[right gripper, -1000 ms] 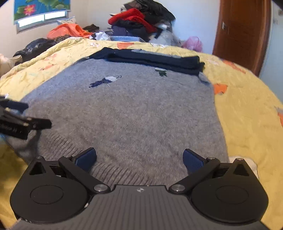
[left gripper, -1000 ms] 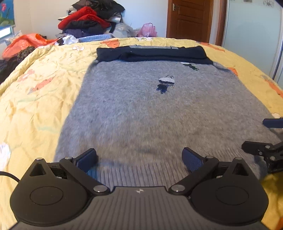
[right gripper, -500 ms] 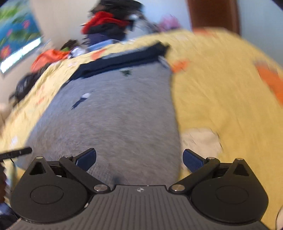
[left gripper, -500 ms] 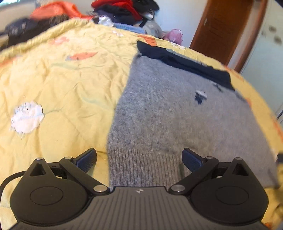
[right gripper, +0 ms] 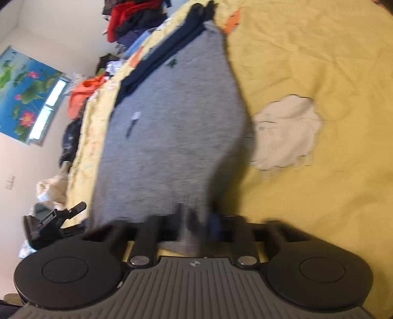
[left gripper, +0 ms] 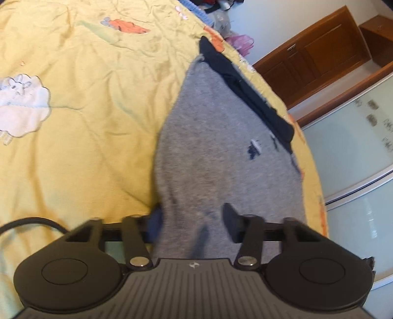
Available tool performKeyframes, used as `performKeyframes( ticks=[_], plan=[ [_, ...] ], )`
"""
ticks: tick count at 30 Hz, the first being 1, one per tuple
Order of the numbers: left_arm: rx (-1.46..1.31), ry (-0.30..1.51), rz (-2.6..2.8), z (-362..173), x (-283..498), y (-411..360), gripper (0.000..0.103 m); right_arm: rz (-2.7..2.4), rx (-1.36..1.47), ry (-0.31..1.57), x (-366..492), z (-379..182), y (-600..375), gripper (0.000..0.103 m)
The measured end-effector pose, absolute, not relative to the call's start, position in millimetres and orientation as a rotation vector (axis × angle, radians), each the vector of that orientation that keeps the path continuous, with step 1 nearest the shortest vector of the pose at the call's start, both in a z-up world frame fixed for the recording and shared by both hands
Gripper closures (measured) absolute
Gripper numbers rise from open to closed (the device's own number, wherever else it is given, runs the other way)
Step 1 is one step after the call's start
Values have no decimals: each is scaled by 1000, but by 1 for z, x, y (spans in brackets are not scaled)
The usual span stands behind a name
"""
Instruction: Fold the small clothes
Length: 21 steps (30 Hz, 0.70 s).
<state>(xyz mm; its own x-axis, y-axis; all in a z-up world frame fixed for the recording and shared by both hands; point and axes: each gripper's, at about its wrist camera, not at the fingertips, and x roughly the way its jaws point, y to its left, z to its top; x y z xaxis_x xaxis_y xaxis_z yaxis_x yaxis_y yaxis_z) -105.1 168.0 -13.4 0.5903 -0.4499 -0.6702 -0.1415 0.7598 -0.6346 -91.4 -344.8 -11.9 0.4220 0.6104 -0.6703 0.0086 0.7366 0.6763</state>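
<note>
— Where's the jumper now?

— The grey sweater (left gripper: 221, 152) lies flat on the yellow quilt (left gripper: 86, 110), its dark blue collar part (left gripper: 248, 93) at the far end and the hem at the near edge.

— And the left gripper (left gripper: 194, 220)?

— Its jaws are closing, with the near left corner of the hem bunched between them; the pads don't look fully pressed on it yet.

— The right one?

— The right gripper (right gripper: 196, 225) is closing too, jaws almost together, pinching the near right corner of the hem, though that view is blurred. The cloth wrinkles up into it.

— Anything else about?

— A heap of clothes (right gripper: 132, 22) beyond the far side of the bed.
</note>
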Motion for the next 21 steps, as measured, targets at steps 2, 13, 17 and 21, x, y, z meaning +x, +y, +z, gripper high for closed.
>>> performKeyframes(
  ticks=[2, 13, 17, 21],
  plan=[
    [-673, 966, -177, -15, -103, 169, 91, 418, 649, 1080, -89, -12, -343, 89],
    [-444, 1014, -132, -3, -125, 164, 100, 397, 462, 1101, -91, 13, -372, 95],
    [-469, 1007, -123, -4, -124, 169, 98, 417, 458, 1108, -93, 0, -359, 96],
    [-334, 957, -93, 26, -124, 164, 97, 302, 453, 1017, -85, 17, -364, 72]
  ],
)
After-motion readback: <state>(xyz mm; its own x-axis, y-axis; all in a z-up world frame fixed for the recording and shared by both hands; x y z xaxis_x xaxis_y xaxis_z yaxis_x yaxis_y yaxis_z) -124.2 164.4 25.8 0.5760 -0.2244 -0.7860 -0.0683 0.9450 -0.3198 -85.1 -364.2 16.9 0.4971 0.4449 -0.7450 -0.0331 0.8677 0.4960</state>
